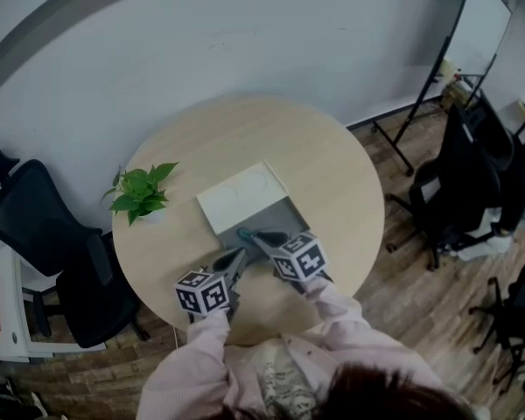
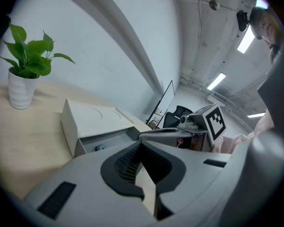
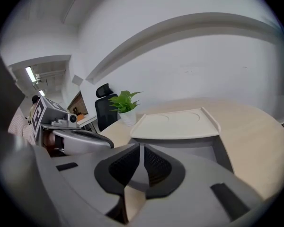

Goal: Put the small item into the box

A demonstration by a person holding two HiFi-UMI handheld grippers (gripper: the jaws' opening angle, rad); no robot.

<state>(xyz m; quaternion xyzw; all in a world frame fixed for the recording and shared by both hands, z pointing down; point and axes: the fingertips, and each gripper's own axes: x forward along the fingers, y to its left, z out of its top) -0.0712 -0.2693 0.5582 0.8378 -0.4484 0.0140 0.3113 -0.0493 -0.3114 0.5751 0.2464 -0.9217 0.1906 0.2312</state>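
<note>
A white box [image 1: 241, 195] lies in the middle of the round table, its grey drawer [image 1: 276, 215] pulled out toward me. The small teal item [image 1: 242, 232] rests in the drawer's near left corner and shows in the left gripper view as a blue blob [image 2: 100, 147] inside the box [image 2: 94, 119]. My right gripper [image 1: 255, 236] hovers over the drawer just right of the item; its pads [image 3: 142, 150] are drawn to a thin seam with nothing between them. My left gripper [image 1: 236, 259] sits in front of the drawer, jaws [image 2: 141, 151] together and empty.
A potted plant [image 1: 140, 192] stands at the table's left edge. Black office chairs [image 1: 48, 243] sit to the left and more [image 1: 459, 182] to the right by a whiteboard stand [image 1: 437, 68]. The curved white wall runs behind the table.
</note>
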